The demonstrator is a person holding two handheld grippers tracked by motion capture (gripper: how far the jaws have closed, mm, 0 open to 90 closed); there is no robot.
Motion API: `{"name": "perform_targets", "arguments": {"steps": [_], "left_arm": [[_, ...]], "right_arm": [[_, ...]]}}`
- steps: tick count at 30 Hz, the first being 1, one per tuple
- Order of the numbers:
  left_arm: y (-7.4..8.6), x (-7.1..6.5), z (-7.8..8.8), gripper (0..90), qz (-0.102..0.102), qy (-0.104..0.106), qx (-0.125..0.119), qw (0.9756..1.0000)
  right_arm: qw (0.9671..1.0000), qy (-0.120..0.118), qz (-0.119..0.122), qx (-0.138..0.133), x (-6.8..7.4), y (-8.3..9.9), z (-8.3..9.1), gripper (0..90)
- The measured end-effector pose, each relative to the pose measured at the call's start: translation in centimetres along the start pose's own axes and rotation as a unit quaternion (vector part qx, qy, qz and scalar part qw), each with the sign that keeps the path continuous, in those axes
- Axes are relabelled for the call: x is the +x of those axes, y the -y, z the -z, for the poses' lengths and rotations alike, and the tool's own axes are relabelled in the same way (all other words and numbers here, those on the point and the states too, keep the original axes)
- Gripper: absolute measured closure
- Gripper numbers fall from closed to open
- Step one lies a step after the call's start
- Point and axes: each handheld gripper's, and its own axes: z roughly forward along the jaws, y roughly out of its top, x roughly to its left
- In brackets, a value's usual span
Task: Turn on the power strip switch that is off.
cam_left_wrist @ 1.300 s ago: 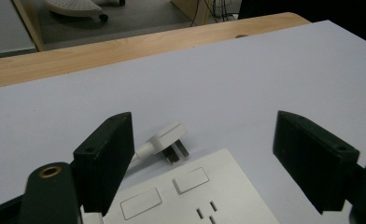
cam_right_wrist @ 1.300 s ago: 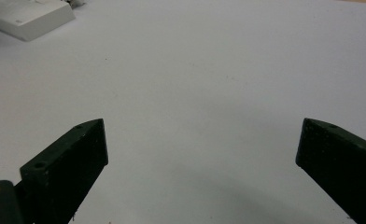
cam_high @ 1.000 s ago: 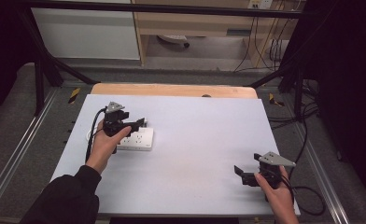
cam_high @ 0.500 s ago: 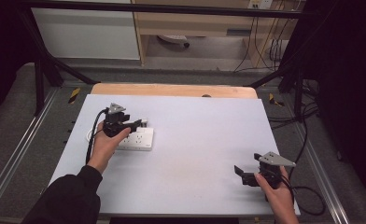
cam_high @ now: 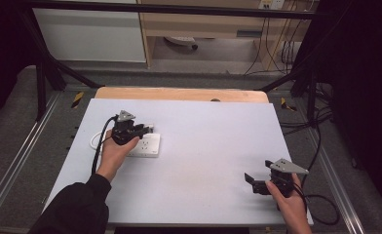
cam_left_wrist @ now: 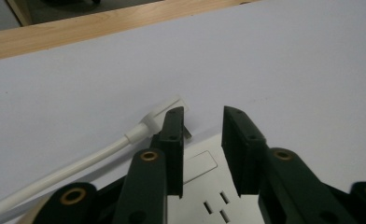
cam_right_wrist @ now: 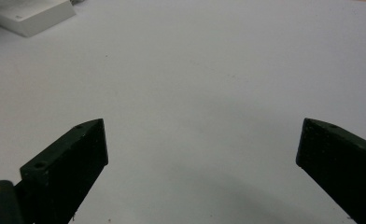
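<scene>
A white power strip (cam_high: pixel 147 146) lies on the table's left half, its socket slots (cam_left_wrist: pixel 216 207) facing up. My left gripper (cam_high: pixel 147 129) hovers over the strip's far end, and its jaws (cam_left_wrist: pixel 204 116) have just been closing to a narrow gap. Nothing sits between them but the strip's top and bare table. A white plug (cam_left_wrist: pixel 160 114) on a white cable (cam_left_wrist: pixel 69 170) lies just outside one fingertip (cam_left_wrist: pixel 172 126). My right gripper (cam_high: pixel 251 181) rests near the front right edge, wide open (cam_right_wrist: pixel 209 135) over bare table.
The cable loops (cam_high: pixel 95 141) on the table to the left of the strip. A wooden strip (cam_high: pixel 179 93) borders the white table top (cam_high: pixel 208 146) at the back. The power strip's corner (cam_right_wrist: pixel 31 14) shows far off in the right gripper view.
The left gripper's jaws have drawn closer together over the strip's far end, and the hand has shifted only slightly. The right gripper has stayed put.
</scene>
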Motion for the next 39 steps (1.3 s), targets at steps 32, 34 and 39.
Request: {"name": "perform_targets", "arguments": {"steps": [32,34,39], "left_arm": [[1.8,0.7,-1.0,90.0,0.01,-0.004,0.009,0.9999],[1.8,0.8,-1.1,90.0,0.011,-0.006,0.009,0.9999],[2.0,0.9,-1.1,90.0,0.011,-0.007,0.01,0.9999]], "right_arm": [[1.0,-0.002,0.005,0.002,0.1,0.0,0.0,2.5],[1.0,-0.002,0.004,0.002,0.1,0.0,0.0,2.5],[1.0,-0.003,0.004,0.002,0.1,0.0,0.0,2.5]]}}
